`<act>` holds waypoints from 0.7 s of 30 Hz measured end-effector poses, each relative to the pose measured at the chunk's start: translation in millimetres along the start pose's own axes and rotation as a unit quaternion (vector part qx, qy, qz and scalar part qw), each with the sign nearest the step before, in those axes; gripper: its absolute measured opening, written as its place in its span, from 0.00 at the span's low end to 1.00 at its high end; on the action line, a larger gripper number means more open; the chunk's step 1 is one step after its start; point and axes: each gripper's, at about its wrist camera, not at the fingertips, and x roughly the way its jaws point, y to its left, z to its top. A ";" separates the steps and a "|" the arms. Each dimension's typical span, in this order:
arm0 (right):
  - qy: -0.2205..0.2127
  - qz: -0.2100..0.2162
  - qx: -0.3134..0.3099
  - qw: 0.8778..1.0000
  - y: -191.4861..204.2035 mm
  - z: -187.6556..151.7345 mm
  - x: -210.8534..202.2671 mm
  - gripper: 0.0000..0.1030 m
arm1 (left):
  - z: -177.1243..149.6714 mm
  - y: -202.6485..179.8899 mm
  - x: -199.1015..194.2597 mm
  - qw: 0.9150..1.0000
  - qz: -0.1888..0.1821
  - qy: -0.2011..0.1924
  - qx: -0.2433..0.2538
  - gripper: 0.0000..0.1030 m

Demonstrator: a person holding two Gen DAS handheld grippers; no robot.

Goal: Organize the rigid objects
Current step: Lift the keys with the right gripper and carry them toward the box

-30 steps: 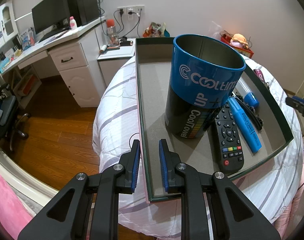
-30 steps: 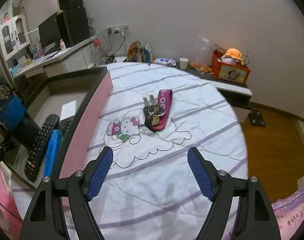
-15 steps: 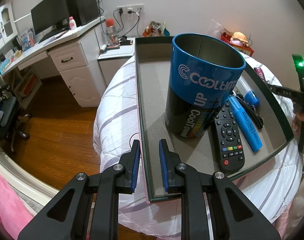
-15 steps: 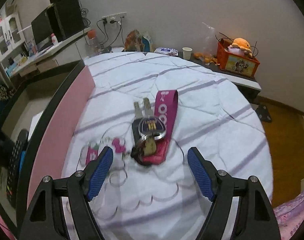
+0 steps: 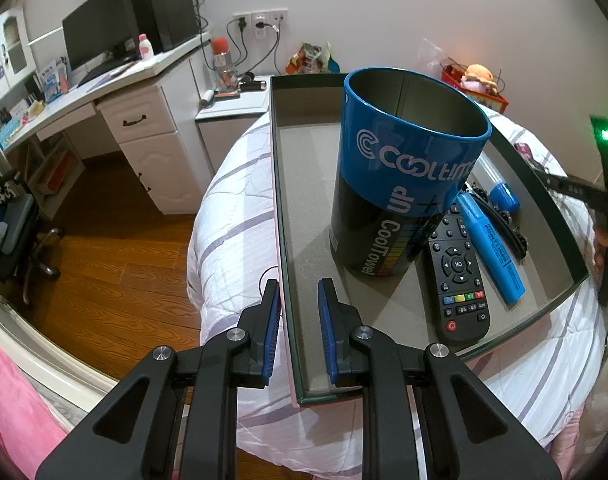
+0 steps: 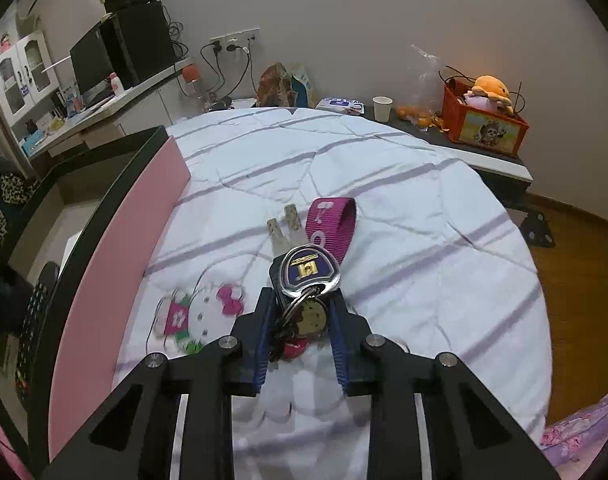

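My left gripper (image 5: 299, 320) is shut on the near left wall of a shallow grey-lined box (image 5: 304, 168) that lies on the bed. In the box stand a tall blue can (image 5: 403, 184), a black remote (image 5: 459, 280), a blue highlighter (image 5: 491, 248) and a black hair clip (image 5: 503, 224). To the right of the box's pink outer wall (image 6: 116, 240), a key bunch (image 6: 307, 272) with a magenta strap (image 6: 331, 220) lies on the white bedspread. My right gripper (image 6: 300, 316) is closing on it, its pads pressing the ring end of the bunch.
A white desk (image 5: 116, 92) with monitor and a nightstand (image 5: 232, 108) stand beyond the bed's far left. An orange crate (image 6: 483, 124) and a paper cup (image 6: 381, 108) sit on a dark shelf behind. Wooden floor (image 5: 104, 248) and an office chair (image 5: 16, 236) lie left.
The right gripper came forward and down over the key bunch and its wide jaws closed on it. The left gripper and the box stayed still.
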 end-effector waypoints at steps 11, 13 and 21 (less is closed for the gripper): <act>0.010 0.006 -0.019 1.000 12.1 -50.3 -41.4 0.25 | 0.2 0.2 0.3 1.000 -0.001 0.000 0.000 0.18; 0.013 0.003 -0.023 1.000 16.7 -59.2 -50.3 0.25 | 0.4 -0.4 0.2 1.000 0.000 0.000 0.000 0.18; 0.007 -0.036 -0.030 0.999 24.2 -58.1 -46.2 0.39 | 0.5 -0.6 0.5 1.000 0.000 0.000 -0.001 0.18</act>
